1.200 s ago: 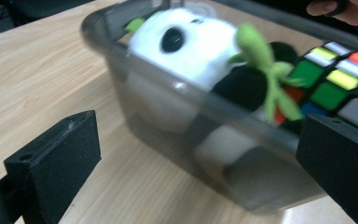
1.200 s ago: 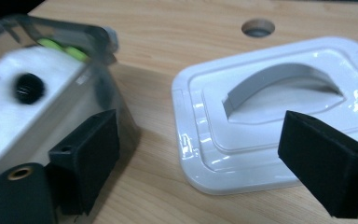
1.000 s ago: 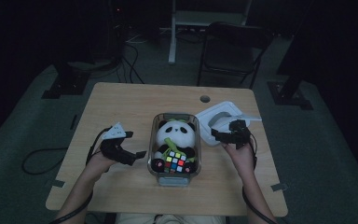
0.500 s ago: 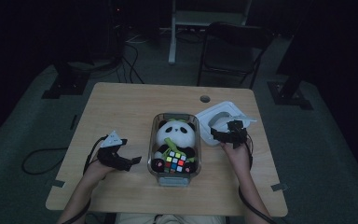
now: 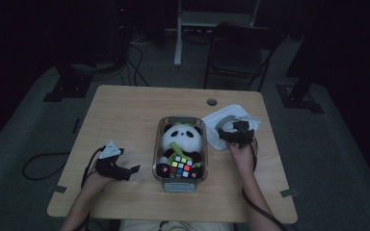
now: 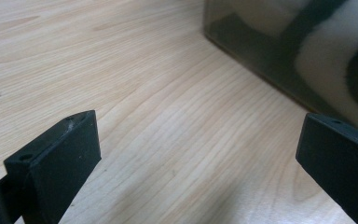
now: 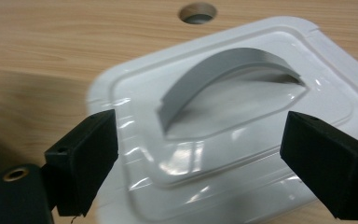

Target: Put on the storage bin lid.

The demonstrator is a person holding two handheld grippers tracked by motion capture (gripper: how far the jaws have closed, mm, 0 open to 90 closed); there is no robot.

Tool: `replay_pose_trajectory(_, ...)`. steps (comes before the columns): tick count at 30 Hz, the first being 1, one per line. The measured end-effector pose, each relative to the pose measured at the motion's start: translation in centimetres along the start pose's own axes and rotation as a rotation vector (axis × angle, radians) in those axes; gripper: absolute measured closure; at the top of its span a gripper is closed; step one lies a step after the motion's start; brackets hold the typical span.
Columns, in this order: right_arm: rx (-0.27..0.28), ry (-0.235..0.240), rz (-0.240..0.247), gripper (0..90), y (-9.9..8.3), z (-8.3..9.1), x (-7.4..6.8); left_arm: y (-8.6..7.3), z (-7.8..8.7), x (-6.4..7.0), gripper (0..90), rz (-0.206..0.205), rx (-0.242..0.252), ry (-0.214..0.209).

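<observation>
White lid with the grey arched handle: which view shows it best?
The right gripper view shows the white lid best: close up, with its grey handle and raised rim clear between the right gripper's open jaws. In the high view the lid is small, dim and partly covered by that gripper. The left gripper view looks at the table and container instead.

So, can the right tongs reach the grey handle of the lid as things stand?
Probably yes. The right tongs are open and hover just above the white lid, with the grey handle straight ahead between the jaws. Nothing lies between them; the box stands aside.
</observation>
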State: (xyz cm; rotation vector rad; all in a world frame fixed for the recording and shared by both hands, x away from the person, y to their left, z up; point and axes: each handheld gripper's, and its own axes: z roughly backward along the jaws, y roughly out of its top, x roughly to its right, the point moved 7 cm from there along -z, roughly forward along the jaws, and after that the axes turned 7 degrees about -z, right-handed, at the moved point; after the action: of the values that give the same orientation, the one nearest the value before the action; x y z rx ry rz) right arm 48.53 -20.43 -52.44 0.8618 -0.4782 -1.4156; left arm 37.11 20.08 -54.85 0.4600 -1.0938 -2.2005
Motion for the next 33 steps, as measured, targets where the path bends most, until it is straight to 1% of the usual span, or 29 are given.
replay_pose_trajectory(1,-0.007,-0.013,-0.006,11.0,0.0,-0.4,0.2,-0.1,-0.1,0.0,0.5,0.003,-0.001,0.001)
replay_pose_trajectory(4,-0.011,-0.03,-0.039,11.1,0.0,-1.3,0.7,-0.4,-0.4,0.0,0.5,0.005,-0.018,0.008)
replay_pose_trajectory(6,-0.004,-0.044,-0.053,11.0,0.1,-1.8,1.0,-0.6,-0.5,0.1,0.5,0.008,-0.023,0.006)
replay_pose_trajectory(9,0.013,-0.073,-0.067,11.1,0.4,-2.4,1.2,-0.8,-0.7,0.1,0.5,-0.003,-0.037,0.01)
replay_pose_trajectory(11,0.023,-0.096,-0.082,11.3,0.7,-2.9,1.3,-0.9,-0.8,0.2,0.5,0.004,-0.047,0.007)
replay_pose_trajectory(12,0.019,-0.101,-0.084,12.9,0.8,-3.2,1.3,-1.0,-0.9,0.1,0.5,0.009,-0.056,0.007)
replay_pose_trajectory(14,0.009,-0.103,-0.108,12.9,0.9,-3.8,1.2,-1.2,-0.9,0.1,0.5,0.012,-0.055,0.005)
replay_pose_trajectory(16,0.001,-0.108,-0.114,12.9,0.9,-4.4,1.0,-1.2,-0.9,0.0,0.5,0.011,-0.056,0.007)
replay_pose_trajectory(17,0.001,-0.111,-0.114,12.9,0.9,-4.7,0.8,-1.2,-0.9,0.0,0.5,0.013,-0.058,0.014)
replay_pose_trajectory(18,-0.002,-0.111,-0.114,13.0,0.9,-4.9,0.6,-1.3,-0.9,-0.2,0.5,0.018,-0.072,0.022)
replay_pose_trajectory(19,-0.002,-0.122,-0.11,13.3,0.9,-5.2,0.5,-1.5,-1.0,-0.3,0.5,0.024,-0.085,0.028)
replay_pose_trajectory(21,-0.009,-0.136,-0.111,14.6,0.9,-5.8,0.2,-1.6,-1.0,-0.5,0.5,0.03,-0.091,0.035)
replay_pose_trajectory(22,-0.009,-0.152,-0.111,17.0,0.9,-6.0,0.2,-1.6,-1.0,-0.5,0.5,0.032,-0.09,0.037)
replay_pose_trajectory(24,-0.013,-0.148,-0.125,21.7,0.9,-6.4,0.0,-1.7,-1.0,-0.6,0.5,0.026,-0.094,0.042)
replay_pose_trajectory(25,-0.013,-0.15,-0.127,22.8,0.9,-6.5,-0.1,-1.8,-1.1,-0.6,0.5,0.031,-0.112,0.044)
replay_pose_trajectory(26,-0.017,-0.155,-0.127,24.8,0.9,-6.7,-0.2,-1.9,-1.1,-0.6,0.5,0.027,-0.13,0.054)
replay_pose_trajectory(28,-0.016,-0.165,-0.122,27.7,0.9,-6.8,-0.3,-1.9,-1.3,-0.5,0.5,0.015,-0.142,0.065)
replay_pose_trajectory(29,-0.014,-0.161,-0.125,31.1,1.0,-6.9,-0.5,-1.9,-1.3,-0.5,0.5,0.007,-0.152,0.067)
replay_pose_trajectory(30,-0.014,-0.162,-0.122,32.3,1.0,-6.9,-0.6,-2.0,-1.4,-0.4,0.5,0.001,-0.163,0.069)
replay_pose_trajectory(31,-0.013,-0.171,-0.111,34.0,1.0,-6.9,-0.6,-2.0,-1.5,-0.4,0.5,-0.003,-0.172,0.08)
replay_pose_trajectory(33,-0.016,-0.168,-0.1,39.5,1.0,-6.9,-0.8,-2.1,-1.6,-0.4,0.5,-0.014,-0.183,0.089)
